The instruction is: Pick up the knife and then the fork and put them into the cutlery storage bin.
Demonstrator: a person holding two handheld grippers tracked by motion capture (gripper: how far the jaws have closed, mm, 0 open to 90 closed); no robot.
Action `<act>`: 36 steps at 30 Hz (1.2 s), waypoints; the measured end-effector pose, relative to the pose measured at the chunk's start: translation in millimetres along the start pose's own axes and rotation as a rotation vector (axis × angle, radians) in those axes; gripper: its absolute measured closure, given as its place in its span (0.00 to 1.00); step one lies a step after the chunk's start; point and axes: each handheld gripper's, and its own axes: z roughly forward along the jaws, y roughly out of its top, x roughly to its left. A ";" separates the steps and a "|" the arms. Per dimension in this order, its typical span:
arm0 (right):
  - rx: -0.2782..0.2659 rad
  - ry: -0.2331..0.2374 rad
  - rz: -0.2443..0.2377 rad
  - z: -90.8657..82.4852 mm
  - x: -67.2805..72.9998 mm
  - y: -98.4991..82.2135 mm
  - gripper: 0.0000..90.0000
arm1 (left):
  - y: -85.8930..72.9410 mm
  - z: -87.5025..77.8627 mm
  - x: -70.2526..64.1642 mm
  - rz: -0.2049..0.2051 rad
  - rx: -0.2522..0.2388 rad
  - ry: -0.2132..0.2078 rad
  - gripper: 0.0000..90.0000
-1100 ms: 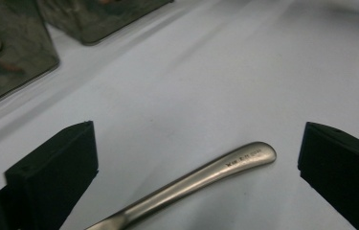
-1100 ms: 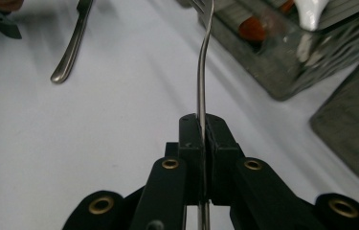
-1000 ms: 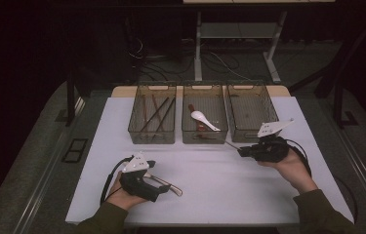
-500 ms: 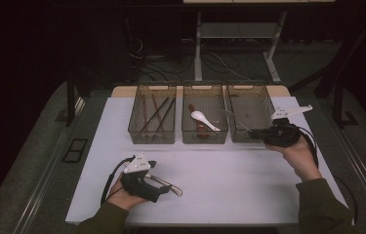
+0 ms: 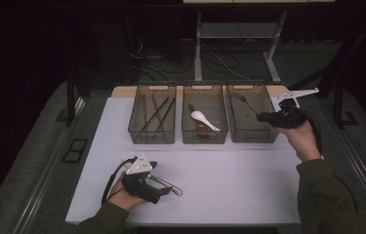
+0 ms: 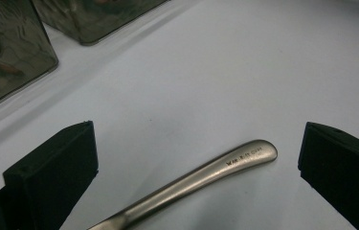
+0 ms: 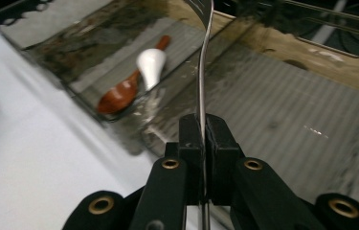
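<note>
Metal in the right grip: right gripper [image 5: 264, 116] has its jaws pressed together on the handle of a steel utensil [image 7: 205, 62], which sticks out ahead of the pads with its head end over the right-hand bin [image 5: 254, 139].
What just changed: a second ago that hand was lower and nearer the person, over the white table [image 5: 229, 185]; now it has come up and across to the bin's right rim, utensil still pinched.
What that means: looks like sorting cutlery into bins; the carry is nearly over, and the release into this bin is probably next, though it is not yet let go.
Left side: left gripper [image 5: 171, 187] rests low on the table near the front edge, in the same spot as before, jaws spread wide.
Between those jaws: a second metal handle [image 6: 201, 177] lies flat on the table, touched by neither pad.
Middle bin [image 5: 205, 139]: a white spoon [image 5: 204, 118] lying over a reddish-brown one [image 7: 119, 96].
Left bin [image 5: 151, 139]: dark chopsticks [image 5: 153, 113], as far as I can tell.
</note>
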 end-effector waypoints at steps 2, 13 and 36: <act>0.010 -0.016 0.012 2.1 -5.0 2.3 0.96 | 0.0 0.0 -0.3 0.002 0.003 0.002 0.00; 0.073 -0.089 0.079 27.1 -27.3 -1.8 0.96 | -0.1 1.9 -1.3 0.004 0.011 -0.001 0.00; 0.115 -0.191 0.086 50.1 -34.5 -6.2 0.63 | -0.3 3.3 -2.7 -0.009 0.007 -0.007 0.00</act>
